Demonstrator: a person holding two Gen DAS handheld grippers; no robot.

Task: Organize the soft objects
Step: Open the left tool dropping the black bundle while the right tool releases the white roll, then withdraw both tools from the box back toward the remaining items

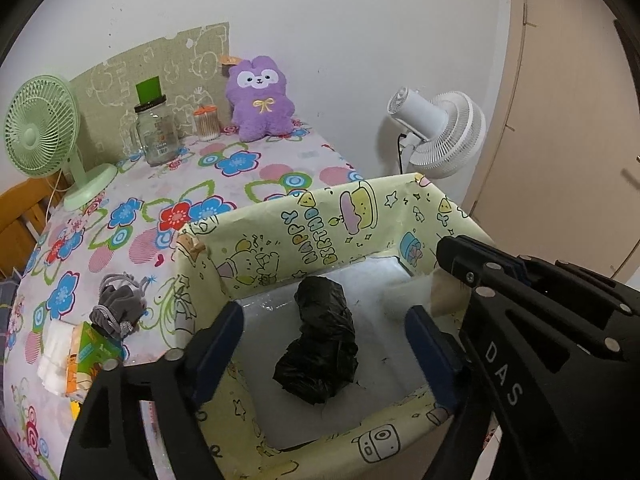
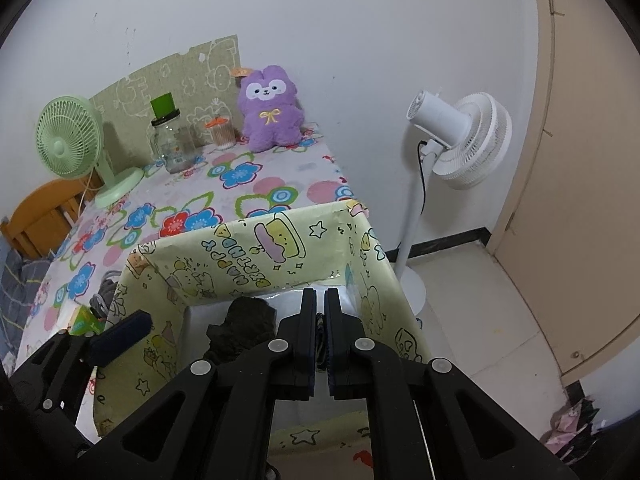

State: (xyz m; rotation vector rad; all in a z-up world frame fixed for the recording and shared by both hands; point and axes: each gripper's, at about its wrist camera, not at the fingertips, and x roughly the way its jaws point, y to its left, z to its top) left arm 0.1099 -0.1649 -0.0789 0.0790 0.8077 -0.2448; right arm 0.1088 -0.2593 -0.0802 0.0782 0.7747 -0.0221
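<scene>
A crumpled black soft bundle (image 1: pixel 320 340) lies on the white floor of a yellow birthday-print box (image 1: pixel 280 216). My left gripper (image 1: pixel 322 314) hangs over the box, open, its blue-padded fingers well apart on either side of the bundle and not touching it. My right gripper (image 2: pixel 320 292) is shut, tips inside the box (image 2: pixel 240 248) at its right side, beside the bundle (image 2: pixel 244 328). A whitish fluffy piece (image 1: pixel 408 294) lies under its tip (image 1: pixel 452 256). On the flowered tablecloth to the left lie a grey drawstring pouch (image 1: pixel 116 304) and a tissue pack (image 1: pixel 84 356). A purple plush (image 1: pixel 260 100) sits by the wall.
At the back of the table stand a green desk fan (image 1: pixel 40 128), a glass jar (image 1: pixel 154 132) and a cotton-swab tub (image 1: pixel 207 122). A white pedestal fan (image 2: pixel 460 136) stands on the floor to the right, near a beige door (image 2: pixel 592 160). A wooden chair (image 2: pixel 40 216) is at the left.
</scene>
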